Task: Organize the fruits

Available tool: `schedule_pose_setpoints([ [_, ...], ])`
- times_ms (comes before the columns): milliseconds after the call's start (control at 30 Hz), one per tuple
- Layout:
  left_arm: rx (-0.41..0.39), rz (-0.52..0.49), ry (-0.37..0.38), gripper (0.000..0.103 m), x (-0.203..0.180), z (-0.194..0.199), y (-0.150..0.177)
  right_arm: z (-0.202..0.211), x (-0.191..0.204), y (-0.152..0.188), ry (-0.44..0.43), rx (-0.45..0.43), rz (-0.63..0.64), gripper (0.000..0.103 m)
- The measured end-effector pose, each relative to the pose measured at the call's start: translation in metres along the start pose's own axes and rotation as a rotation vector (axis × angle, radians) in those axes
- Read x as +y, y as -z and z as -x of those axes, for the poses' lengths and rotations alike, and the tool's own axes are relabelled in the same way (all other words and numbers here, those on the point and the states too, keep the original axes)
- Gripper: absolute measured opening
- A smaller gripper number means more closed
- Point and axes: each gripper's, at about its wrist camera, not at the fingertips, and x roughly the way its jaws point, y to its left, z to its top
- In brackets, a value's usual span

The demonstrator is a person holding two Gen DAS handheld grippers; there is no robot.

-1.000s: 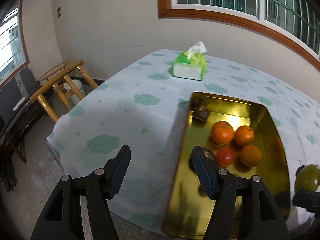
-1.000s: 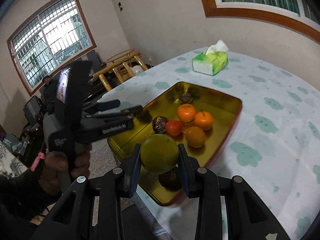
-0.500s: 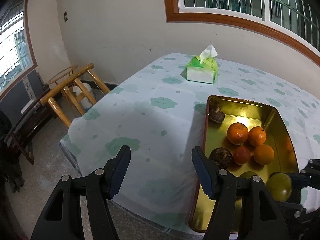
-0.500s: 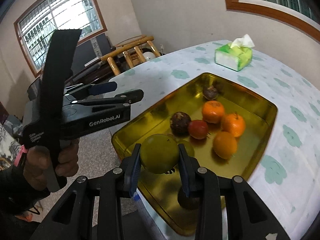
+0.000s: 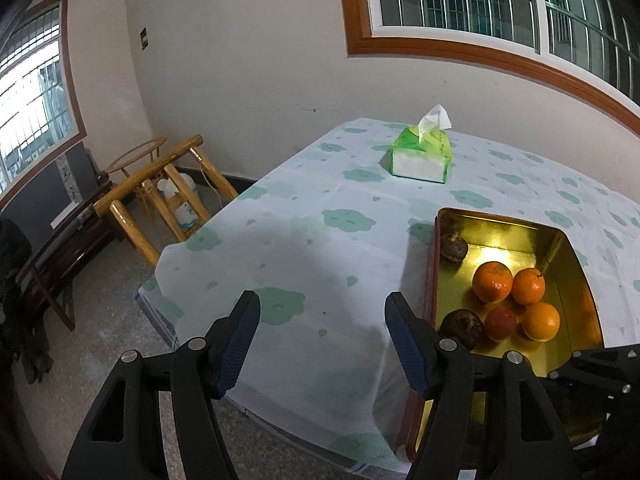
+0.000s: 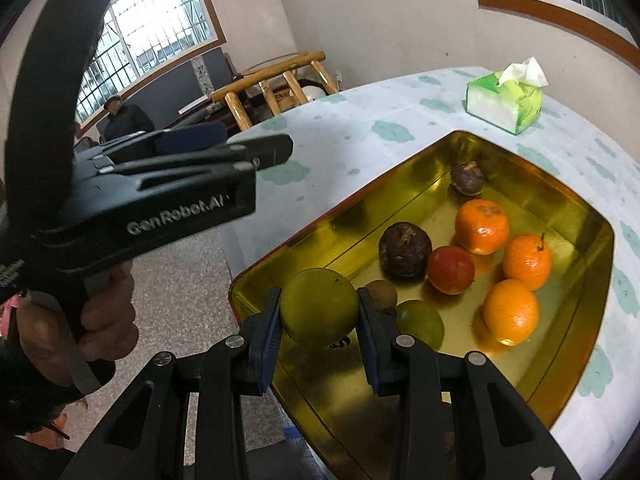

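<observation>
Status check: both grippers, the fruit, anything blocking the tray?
Right gripper shut on green fruit, over gold tray's near end. Left gripper open, empty, over tablecloth left of the tray. Drop path unobstructed.

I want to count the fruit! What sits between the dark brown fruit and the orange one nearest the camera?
In the right wrist view, a small round red fruit sits between the dark brown wrinkled fruit and the nearest orange fruit.

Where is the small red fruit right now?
In the right wrist view the small round red fruit lies mid-tray in the gold metal tray, between the dark brown wrinkled fruit on its left and the three oranges on its right.
</observation>
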Motion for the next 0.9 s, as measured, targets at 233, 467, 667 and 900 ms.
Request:
schedule_pose_setpoints([
  [233,-0.004,0.007,0.001,0.069,0.003,-0.001,0.001,-0.009,0.0,0.002,0.013,0.011,-0.008,0.034],
  [467,0.001,0.011,0.006,0.069,0.004,-0.002,0.0,-0.01,0.002,0.002,0.026,0.005,0.002,0.034],
  [667,-0.003,-0.002,0.007,0.07,-0.001,-0.003,0.0,-0.01,-0.001,0.002,0.024,0.003,-0.023,0.035],
  [900,-0.015,0.0,0.0,0.078,-0.003,-0.002,-0.001,0.003,-0.004,0.0,0.02,-0.034,-0.061,0.045],
])
